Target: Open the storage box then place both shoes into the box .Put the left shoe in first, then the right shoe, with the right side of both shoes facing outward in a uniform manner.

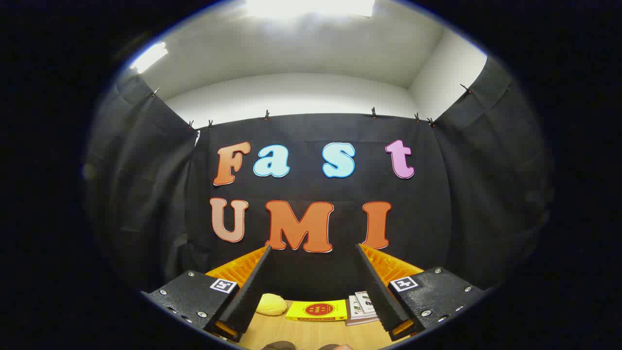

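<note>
While fingers point(272, 257) gape wide, yellow box point(317, 311) label unreadable.

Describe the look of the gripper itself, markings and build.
The gripper has two long wedge-shaped fingers with ribbed inner faces. Each finger is mounted on a black textured block fastened with silver screws, and each block bears a small square black-and-white marker tag. The fingers stand apart, nothing between them.

Tongs point(313, 253) wide apart, empty
</note>
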`<state>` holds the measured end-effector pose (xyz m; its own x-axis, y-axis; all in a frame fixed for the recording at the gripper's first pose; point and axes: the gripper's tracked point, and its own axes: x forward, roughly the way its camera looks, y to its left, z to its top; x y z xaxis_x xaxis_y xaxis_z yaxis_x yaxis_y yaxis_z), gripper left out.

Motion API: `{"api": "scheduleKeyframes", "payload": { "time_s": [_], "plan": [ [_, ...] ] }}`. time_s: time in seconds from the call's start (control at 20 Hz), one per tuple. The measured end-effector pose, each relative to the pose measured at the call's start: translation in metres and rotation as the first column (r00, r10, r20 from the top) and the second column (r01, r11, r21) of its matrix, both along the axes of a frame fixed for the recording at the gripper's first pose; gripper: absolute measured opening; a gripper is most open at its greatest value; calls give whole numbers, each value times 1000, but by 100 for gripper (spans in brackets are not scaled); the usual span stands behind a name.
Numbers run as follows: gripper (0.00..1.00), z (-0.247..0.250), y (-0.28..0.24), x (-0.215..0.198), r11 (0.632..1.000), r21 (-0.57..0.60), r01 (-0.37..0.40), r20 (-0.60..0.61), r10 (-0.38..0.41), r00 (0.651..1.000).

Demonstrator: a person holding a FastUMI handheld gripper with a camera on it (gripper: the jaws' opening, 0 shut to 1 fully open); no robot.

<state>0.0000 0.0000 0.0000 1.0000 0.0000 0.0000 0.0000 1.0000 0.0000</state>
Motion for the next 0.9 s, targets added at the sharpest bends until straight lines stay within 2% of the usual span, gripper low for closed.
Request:
{"api": "scheduleKeyframes", "payload": {
  "time_s": [0.9],
  "plan": [
    [99, 2, -28, 14, 998, -19, 67, -15, -67, 998]
  ]
}}
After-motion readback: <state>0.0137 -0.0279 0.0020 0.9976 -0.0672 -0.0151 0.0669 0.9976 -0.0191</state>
